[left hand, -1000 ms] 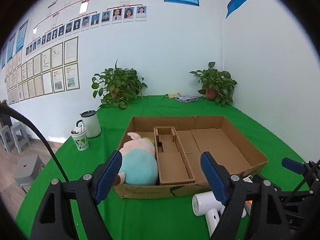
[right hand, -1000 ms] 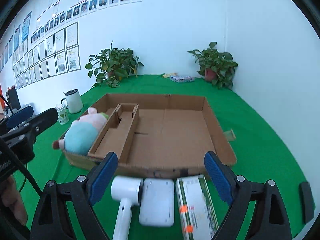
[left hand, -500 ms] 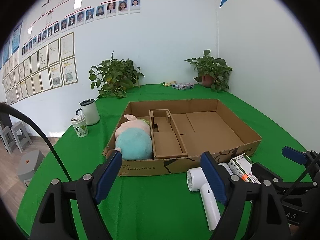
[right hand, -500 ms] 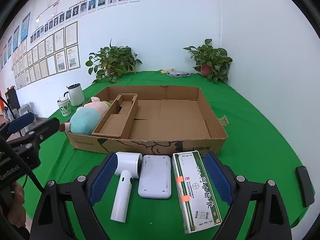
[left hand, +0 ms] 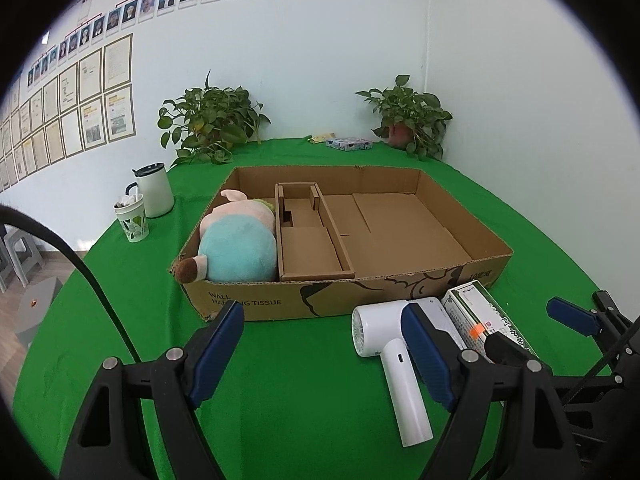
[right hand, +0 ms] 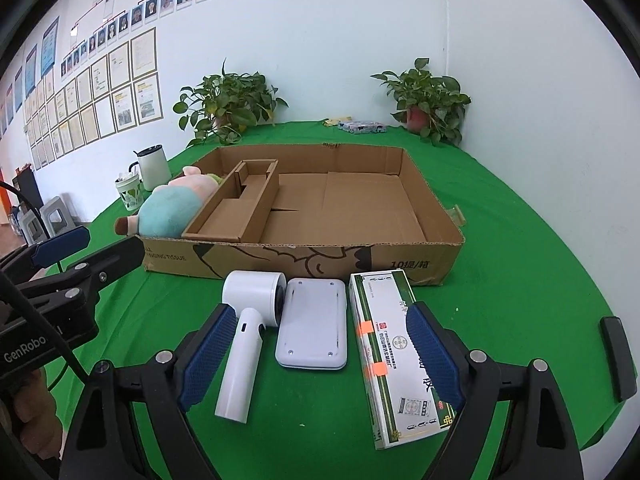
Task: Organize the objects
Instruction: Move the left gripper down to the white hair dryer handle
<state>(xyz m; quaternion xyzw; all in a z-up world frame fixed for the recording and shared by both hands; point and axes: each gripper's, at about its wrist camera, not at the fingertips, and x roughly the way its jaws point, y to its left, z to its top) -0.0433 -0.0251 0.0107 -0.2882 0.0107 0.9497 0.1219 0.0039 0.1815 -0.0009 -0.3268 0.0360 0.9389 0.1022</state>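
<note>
A shallow cardboard box (left hand: 484, 258) (right hand: 436, 208) sits on the green table. A pink and teal plush toy (left hand: 236, 236) (right hand: 172, 208) lies in its left compartment. In front of the box lie a white hair dryer (left hand: 390, 340) (right hand: 248, 312), a flat white device (right hand: 314, 322) and a long green-and-white carton (right hand: 396, 352) (left hand: 484, 316). My left gripper (left hand: 322, 356) is open and empty, above the cloth short of the box. My right gripper (right hand: 316, 354) is open and empty, hovering over the white device.
A white jug (left hand: 154, 190) and a patterned cup (left hand: 132, 220) stand left of the box. Two potted plants (left hand: 208, 120) (left hand: 412, 120) and a small packet (left hand: 348, 143) stand at the back by the wall. The table edge curves close on the right.
Both grippers have drawn back from the box and risen. The hair dryer, white device and carton now show fully in front of the box. Both stay open.
</note>
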